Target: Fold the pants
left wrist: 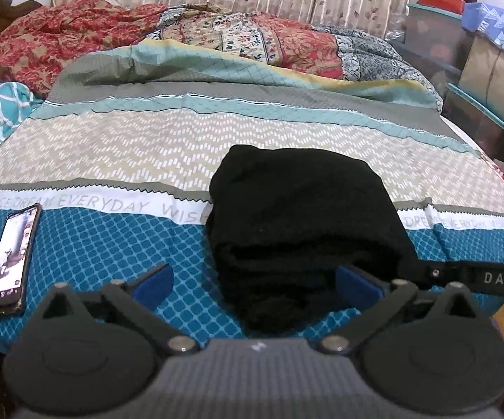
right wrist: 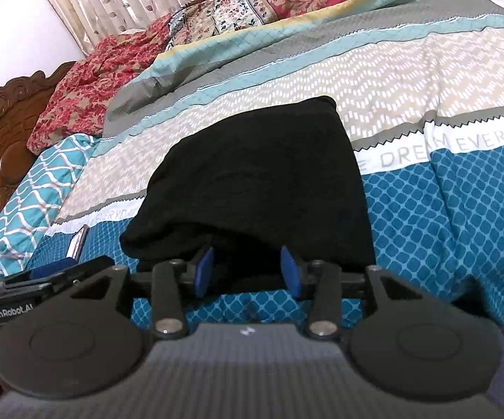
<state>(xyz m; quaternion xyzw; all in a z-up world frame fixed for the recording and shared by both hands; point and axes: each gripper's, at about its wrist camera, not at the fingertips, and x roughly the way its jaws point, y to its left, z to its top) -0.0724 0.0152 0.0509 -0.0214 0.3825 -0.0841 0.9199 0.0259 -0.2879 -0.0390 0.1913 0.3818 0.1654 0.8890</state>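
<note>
A: Left wrist view: pants [left wrist: 300, 216] folded on bedspread [left wrist: 112, 230], left gripper [left wrist: 253, 279] spread wide, empty.
B: Right gripper [right wrist: 248, 272] also parted at near edge. Soft, limp fabric; pinch the layered edge.

Folded pants [left wrist: 300, 216] lie on the bed [left wrist: 112, 230], phone [left wrist: 11, 258] to their left.

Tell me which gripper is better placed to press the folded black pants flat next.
Right, probably. The right gripper is open and centred on the near edge of the folded black fabric pants. The left gripper, open too, sits off their left side, only its right finger at the cloth.
</note>
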